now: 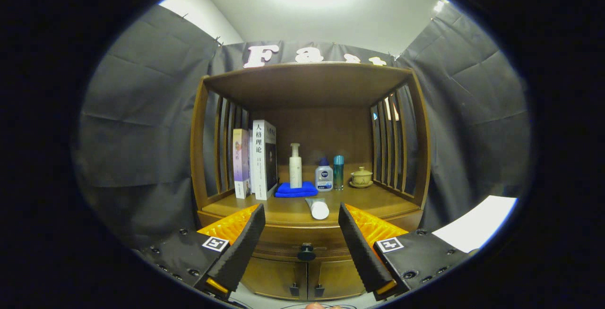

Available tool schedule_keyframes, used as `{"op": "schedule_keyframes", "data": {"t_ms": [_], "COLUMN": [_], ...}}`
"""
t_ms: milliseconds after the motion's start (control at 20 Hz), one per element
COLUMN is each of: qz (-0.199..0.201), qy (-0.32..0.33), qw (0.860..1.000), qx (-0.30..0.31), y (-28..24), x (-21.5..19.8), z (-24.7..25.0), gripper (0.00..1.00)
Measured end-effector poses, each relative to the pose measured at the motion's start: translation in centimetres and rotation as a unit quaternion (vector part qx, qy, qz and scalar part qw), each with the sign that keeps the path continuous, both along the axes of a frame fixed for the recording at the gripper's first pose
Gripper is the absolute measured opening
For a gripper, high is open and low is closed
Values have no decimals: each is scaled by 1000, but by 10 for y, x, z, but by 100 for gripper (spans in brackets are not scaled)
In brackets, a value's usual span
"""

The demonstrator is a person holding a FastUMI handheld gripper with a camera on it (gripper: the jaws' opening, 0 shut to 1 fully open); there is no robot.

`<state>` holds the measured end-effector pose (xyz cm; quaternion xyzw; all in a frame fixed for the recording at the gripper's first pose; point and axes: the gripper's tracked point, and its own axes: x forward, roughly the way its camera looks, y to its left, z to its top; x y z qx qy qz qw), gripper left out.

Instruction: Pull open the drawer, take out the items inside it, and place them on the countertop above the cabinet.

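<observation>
Fingers spread apart, holding nothing | my gripper faces the closed drawer's knob, lower centre | white tube lying on countertop above

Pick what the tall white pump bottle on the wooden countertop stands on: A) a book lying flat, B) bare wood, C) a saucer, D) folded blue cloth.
D: the tall white pump bottle stands upright on the folded blue cloth on the wooden countertop, right of the upright books. The gripper is open, its fingers either side of the dark round drawer knob and not touching it.
</observation>
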<state>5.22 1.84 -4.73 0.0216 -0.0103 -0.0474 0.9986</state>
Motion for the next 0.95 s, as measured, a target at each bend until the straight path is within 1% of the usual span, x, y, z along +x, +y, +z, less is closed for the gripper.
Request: {"op": "schedule_keyframes", "data": {"t_ms": [200,400,650,800,950], "qz": [-7,-3,-7,-5,-8], "qy": [-25,-39,-66,-85,-89], "qw": [1000,999,998,996,996], "qx": [6,19,3,-8,-7], "y": [-8,-1,7,11,8], "x": [-24,-47,-78,-87,-87], "z": [28,52,84,102,102], "gripper": [97,97,97,97,97]}}
